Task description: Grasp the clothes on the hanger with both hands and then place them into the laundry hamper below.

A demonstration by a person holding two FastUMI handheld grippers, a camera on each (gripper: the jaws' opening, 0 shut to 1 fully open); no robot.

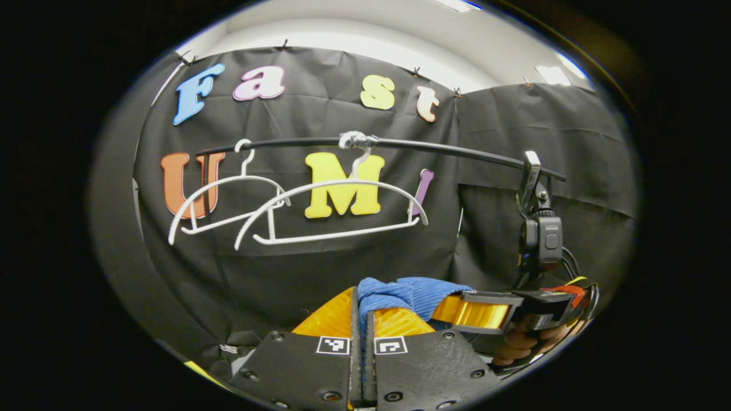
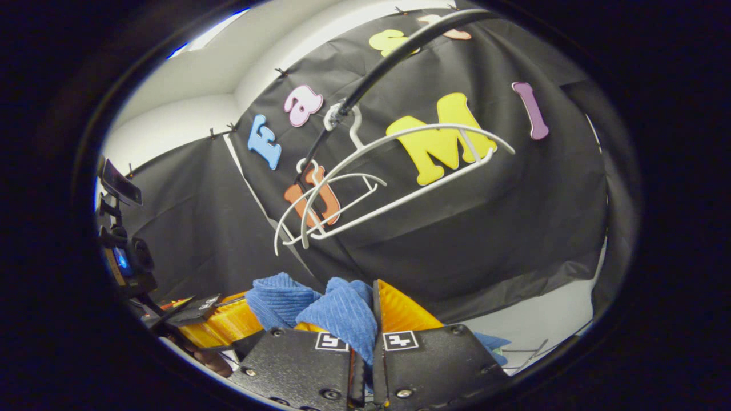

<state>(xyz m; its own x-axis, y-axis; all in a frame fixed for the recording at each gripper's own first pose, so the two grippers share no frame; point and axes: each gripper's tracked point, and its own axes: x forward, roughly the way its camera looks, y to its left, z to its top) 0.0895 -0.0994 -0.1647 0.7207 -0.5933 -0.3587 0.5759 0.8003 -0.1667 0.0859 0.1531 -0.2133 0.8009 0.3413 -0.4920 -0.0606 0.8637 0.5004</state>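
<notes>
Blue ribbed knit clothes (image 1: 400, 294) sit bunched between my two grippers, below the rail and off the hangers. My left gripper (image 1: 362, 319) has its orange fingers clamped tight on one end of the fabric. Above, two bare white plastic hangers (image 1: 337, 214) dangle from the black metal rail (image 1: 434, 147). My right gripper (image 2: 365, 325) is pinched closed on the other fold of cloth.

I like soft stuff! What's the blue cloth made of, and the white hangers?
The blue cloth looks like soft ribbed fabric, maybe knit or towelling: fine ridges, matte. The white hangers look like smooth plastic, possibly coated wire; I can't tell.
</notes>
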